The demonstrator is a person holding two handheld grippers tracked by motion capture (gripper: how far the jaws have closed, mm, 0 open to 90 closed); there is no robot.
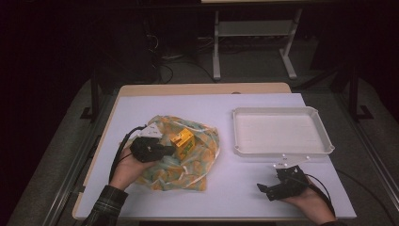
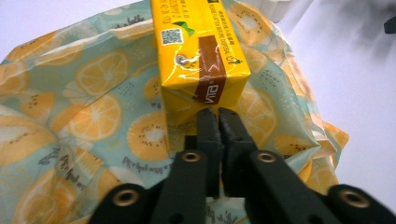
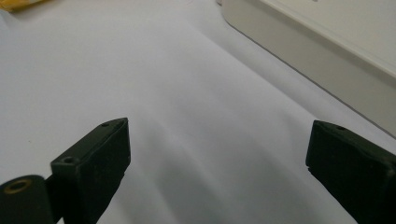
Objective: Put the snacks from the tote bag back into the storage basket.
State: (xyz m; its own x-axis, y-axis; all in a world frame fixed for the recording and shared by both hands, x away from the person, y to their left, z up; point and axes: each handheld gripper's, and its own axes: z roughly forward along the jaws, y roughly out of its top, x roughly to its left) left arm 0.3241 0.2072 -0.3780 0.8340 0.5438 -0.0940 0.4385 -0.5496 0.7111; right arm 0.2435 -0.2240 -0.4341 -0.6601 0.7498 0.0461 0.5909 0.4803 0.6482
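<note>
Black jaws of the left gripper (image 2: pixel 218 116) stand almost together, with only a thin slit between them and nothing clamped in it; their tips sit right at the lower edge of a yellow rectangular drink carton with a brown band (image 2: pixel 201 56). That carton lies on a crumpled plastic bag printed with orange and kiwi slices on pale green (image 2: pixel 93 121), on the left half of the white-topped table (image 1: pixel 221 188). From above, the left gripper (image 1: pixel 171 149) rests over the bag, just left of the carton (image 1: pixel 183 140). Near the front right edge, the right gripper (image 3: pixel 217 154) hovers over bare table with its jaws wide apart, holding nothing. A shallow white plastic tray (image 1: pixel 281 151) lies just beyond it.
</note>
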